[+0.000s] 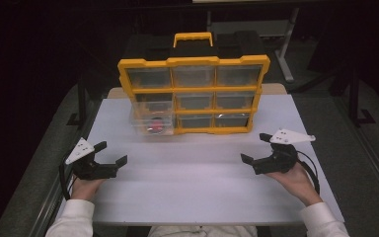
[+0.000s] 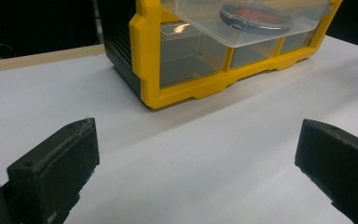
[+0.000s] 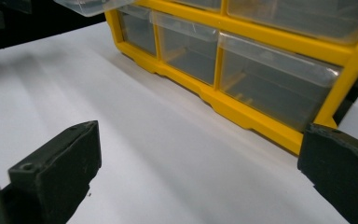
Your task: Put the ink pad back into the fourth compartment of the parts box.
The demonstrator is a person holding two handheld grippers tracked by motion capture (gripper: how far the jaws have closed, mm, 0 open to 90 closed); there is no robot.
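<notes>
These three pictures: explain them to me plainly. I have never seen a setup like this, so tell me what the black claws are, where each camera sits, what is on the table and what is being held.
A person sits at a white table and holds a hand-worked tool in each hand: the left gripper and the right gripper, each with two black jaws. The high view looks down from above the person. The other two pictures come from cameras riding on the grippers, looking out between their own jaws.

On the table stands a yellow organizer with nine clear drawers. One, the pulled-out drawer at its lower left, sticks out and holds a round red object.

Both grippers are open and hold nothing.
</notes>
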